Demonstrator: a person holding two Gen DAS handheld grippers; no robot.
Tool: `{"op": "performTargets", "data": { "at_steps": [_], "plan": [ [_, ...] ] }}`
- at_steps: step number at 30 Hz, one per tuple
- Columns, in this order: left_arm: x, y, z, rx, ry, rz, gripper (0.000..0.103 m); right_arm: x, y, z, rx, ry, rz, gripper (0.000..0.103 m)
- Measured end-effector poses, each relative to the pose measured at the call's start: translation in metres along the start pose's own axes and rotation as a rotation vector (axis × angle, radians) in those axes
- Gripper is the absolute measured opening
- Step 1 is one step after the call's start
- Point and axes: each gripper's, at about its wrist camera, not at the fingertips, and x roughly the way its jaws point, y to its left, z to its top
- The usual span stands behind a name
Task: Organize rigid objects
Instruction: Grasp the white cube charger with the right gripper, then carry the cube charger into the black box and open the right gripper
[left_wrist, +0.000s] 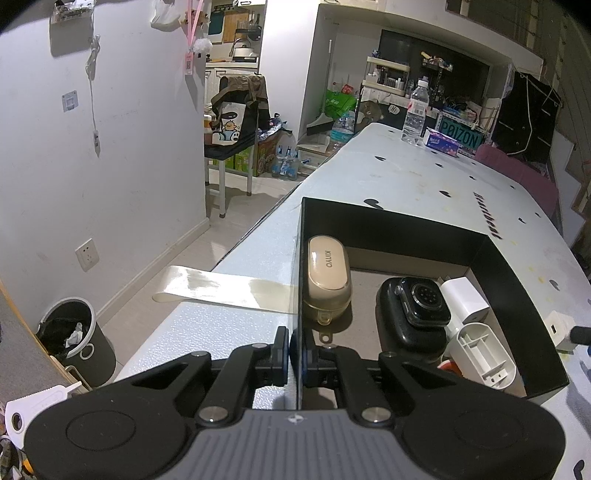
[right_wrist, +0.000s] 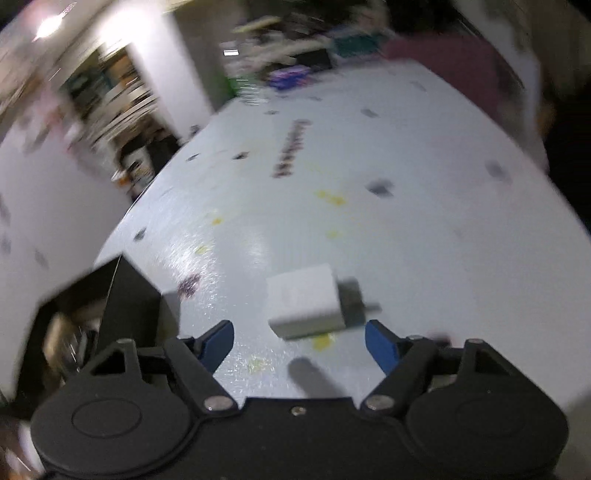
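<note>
On the pale, pebbled bench (left_wrist: 229, 325), the left gripper (left_wrist: 289, 354) is clamped on the near wall of an open black box (left_wrist: 406, 221), its jaws clenched on the thin, stiff card and pinning the box in place. Inside, left to right, lie a glossy beige case (left_wrist: 327, 277) with rounded ends, a dark smartwatch (left_wrist: 424, 301) face-down on a black pad, a white cube-shaped plug (left_wrist: 463, 299) and a ribbed white plastic shell (left_wrist: 484, 356).

To the right, outside the box, the piece not yet sorted, a white charger (right_wrist: 304, 304), lies on its side on the bench just ahead of the right gripper (right_wrist: 300, 341), whose jaws stand released and wide on either side of the space just short of it, touching nothing. The view is blurred, but the charger appears to be a smooth, hard plastic block with rounded edges and a grey end from which something thin sticks out to the right. It should prove light, rigid and rather slick; the two broad flat faces offer the surest hold, taken mid-body and clear of the grey end, which the pads could slip off.
</note>
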Motion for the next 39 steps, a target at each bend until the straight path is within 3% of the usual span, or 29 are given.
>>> {"op": "performTargets", "data": {
  "at_steps": [3, 6, 14, 19, 25, 28, 34, 39],
  "plan": [
    [0.0, 0.0, 0.0, 0.0, 0.0, 0.001, 0.007, 0.003, -0.014, 0.0, 0.169, 0.063, 0.062, 0.076],
    [0.0, 0.0, 0.0, 0.0, 0.0, 0.0, 0.007, 0.016, -0.015, 0.004, 0.249, 0.112, 0.105, 0.076],
    [0.001, -0.002, 0.0, -0.005, 0.0, -0.008, 0.008, 0.048, -0.004, 0.031, 0.281, 0.079, -0.013, 0.076],
    [0.001, -0.004, 0.0, -0.012, -0.002, -0.017, 0.008, 0.062, 0.014, 0.046, 0.189, 0.095, -0.096, 0.073],
    [0.001, -0.004, -0.001, -0.021, -0.002, -0.029, 0.009, 0.081, 0.052, 0.052, -0.057, 0.163, -0.231, 0.057],
    [0.001, -0.001, 0.0, -0.024, -0.002, -0.036, 0.009, 0.082, 0.069, 0.049, -0.186, 0.181, -0.263, 0.056],
    [0.001, 0.0, 0.0, -0.026, -0.002, -0.039, 0.01, 0.056, 0.095, 0.038, -0.287, 0.134, -0.183, 0.052],
    [0.001, 0.0, 0.0, -0.026, -0.002, -0.039, 0.009, 0.012, 0.129, 0.039, -0.34, 0.021, -0.07, 0.049]
  ]
}}
